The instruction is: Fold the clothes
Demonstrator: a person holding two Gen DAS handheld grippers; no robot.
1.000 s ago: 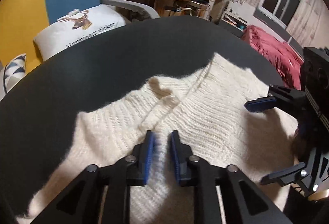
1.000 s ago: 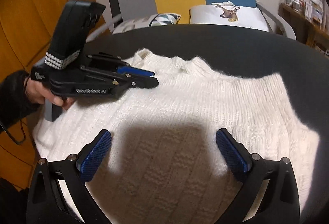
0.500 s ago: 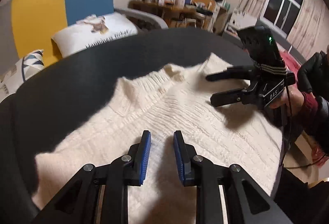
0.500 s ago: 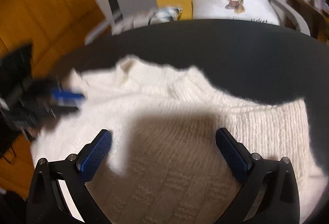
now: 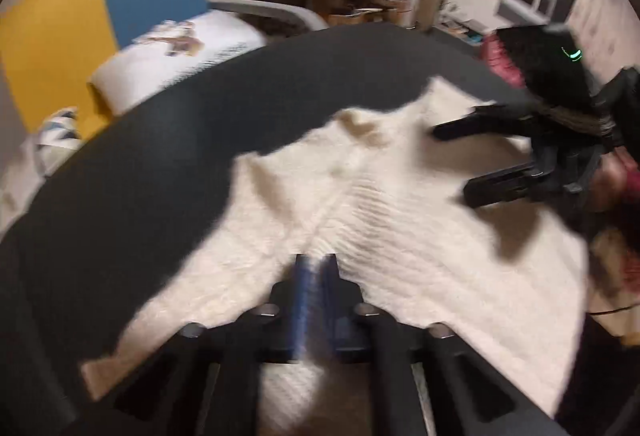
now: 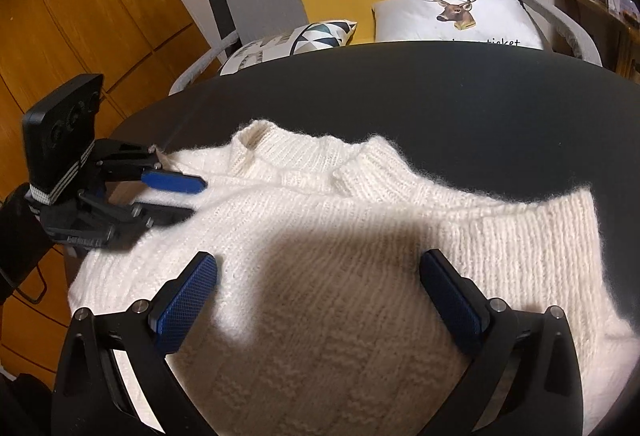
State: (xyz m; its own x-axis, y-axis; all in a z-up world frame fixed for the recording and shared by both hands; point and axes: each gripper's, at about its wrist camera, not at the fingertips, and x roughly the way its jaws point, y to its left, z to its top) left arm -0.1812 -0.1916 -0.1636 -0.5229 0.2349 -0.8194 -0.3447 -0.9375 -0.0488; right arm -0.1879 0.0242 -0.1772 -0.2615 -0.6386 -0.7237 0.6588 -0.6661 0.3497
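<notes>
Pillow [image 6: 456, 20] print — "ticket", partly hidden

1. Your left wrist view is smeared with motion blur; your right is sharp.
2. Warm indoor light casts a hard shadow across the sweater [image 6: 360, 276].
3. Fisheye bends the edges; corners go black.

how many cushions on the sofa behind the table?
2. A white cushion with a deer print leans against the blue part of the sofa backrest; a triangle-patterned cushion lies to its left, by the grey and yellow parts. The table edge may hide others.
</notes>
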